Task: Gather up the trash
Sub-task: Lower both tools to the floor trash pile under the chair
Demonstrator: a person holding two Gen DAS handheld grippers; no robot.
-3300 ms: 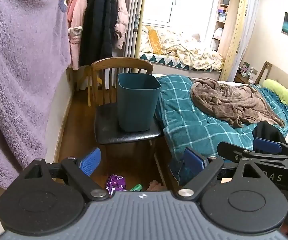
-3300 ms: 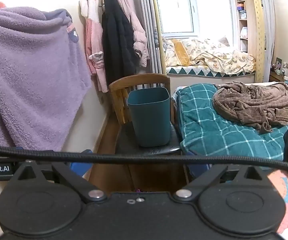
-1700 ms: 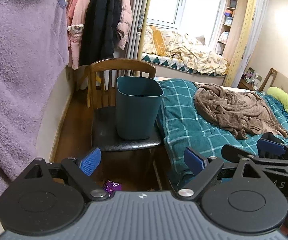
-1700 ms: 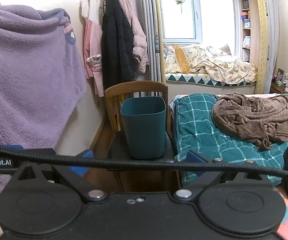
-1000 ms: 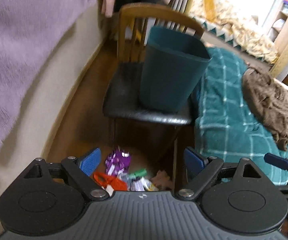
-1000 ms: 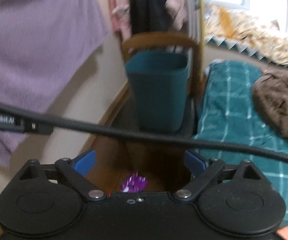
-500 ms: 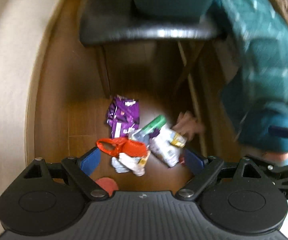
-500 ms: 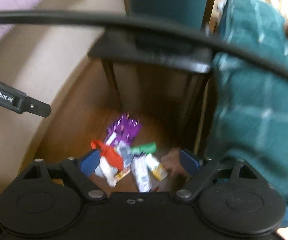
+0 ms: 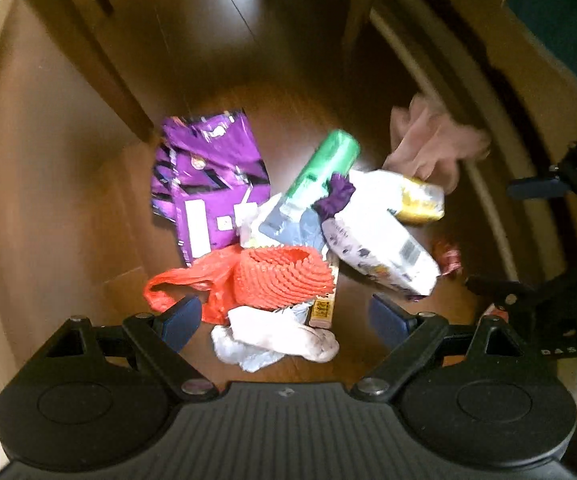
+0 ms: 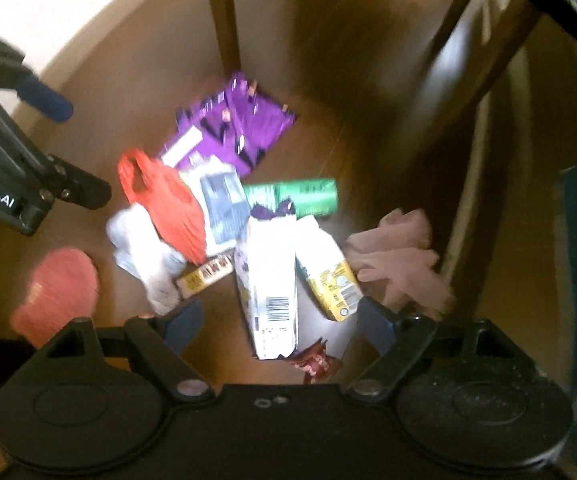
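While both grippers pointed down at the floor, the scene read as follows, largest thing first.

Floor: brown wooden boards, with dark chair legs standing beyond the litter.
Trash pile: a loose heap lay on the boards in front of the chair legs, its pieces touching or overlapping.
Purple wrapper: flat foil packet at the far left of the heap, next to a chair leg.
White pouch: printed bag with a barcode, lying between the fingers of the right gripper.
Red net bag: crumpled orange-red mesh on the near left, partly over a white tissue wad.
Pink cloth: pale bundle at the far right edge of the heap.
Green tube: slanted across the middle.
Yellow carton: small, beside the white pouch.
Left gripper: jaws spread wide above the tissue wad and net bag, holding nothing.
Right gripper: jaws closing with the pouch between them, pads apart from it.
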